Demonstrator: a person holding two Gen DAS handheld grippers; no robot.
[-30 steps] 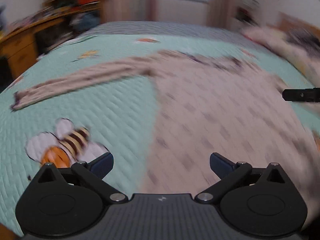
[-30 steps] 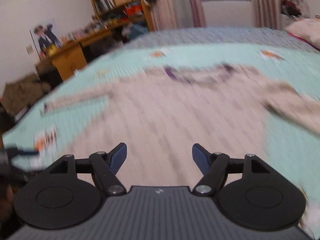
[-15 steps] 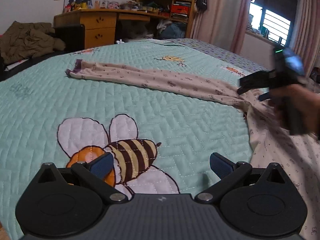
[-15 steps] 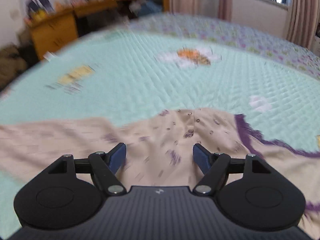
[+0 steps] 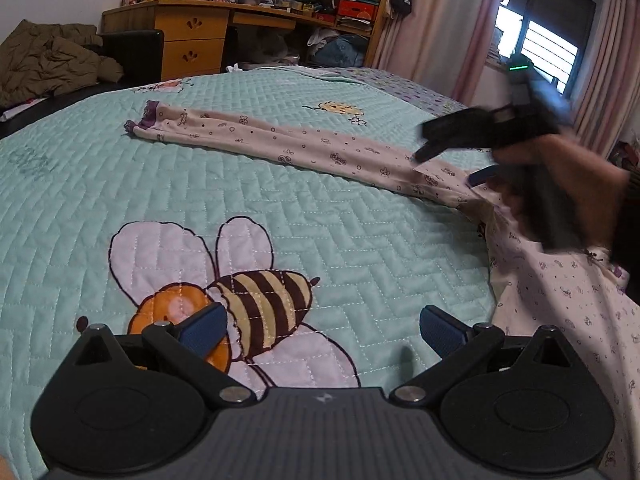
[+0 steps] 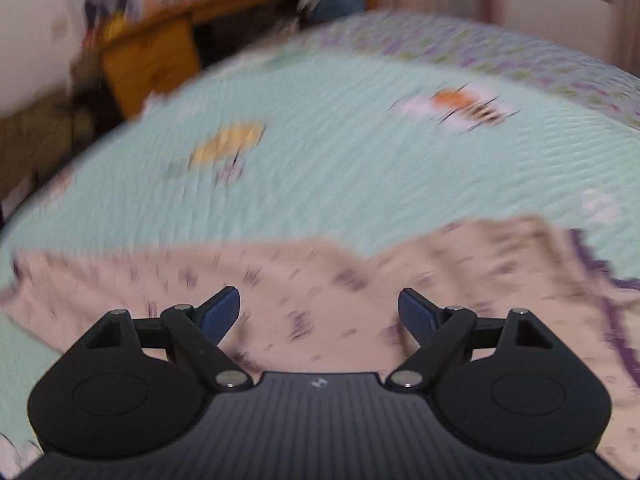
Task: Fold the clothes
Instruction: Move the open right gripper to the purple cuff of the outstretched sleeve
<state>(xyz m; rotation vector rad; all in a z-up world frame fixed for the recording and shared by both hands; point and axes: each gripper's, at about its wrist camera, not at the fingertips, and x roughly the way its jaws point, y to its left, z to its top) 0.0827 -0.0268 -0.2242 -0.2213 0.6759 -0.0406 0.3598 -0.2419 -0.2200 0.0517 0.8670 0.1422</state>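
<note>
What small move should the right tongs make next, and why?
Probably lower and close on the garment. The right tongs are opening, nothing pinched between them, and hang over the pink printed top where its long sleeve lies stretched across the bee quilt. That sleeve likely gets folded inward first.

Both grippers are black: the left gripper (image 5: 322, 330) and right gripper (image 6: 319, 312) share blue finger pads (image 5: 204, 327), silver pivot screws, round side discs and a ribbed grey body.
</note>
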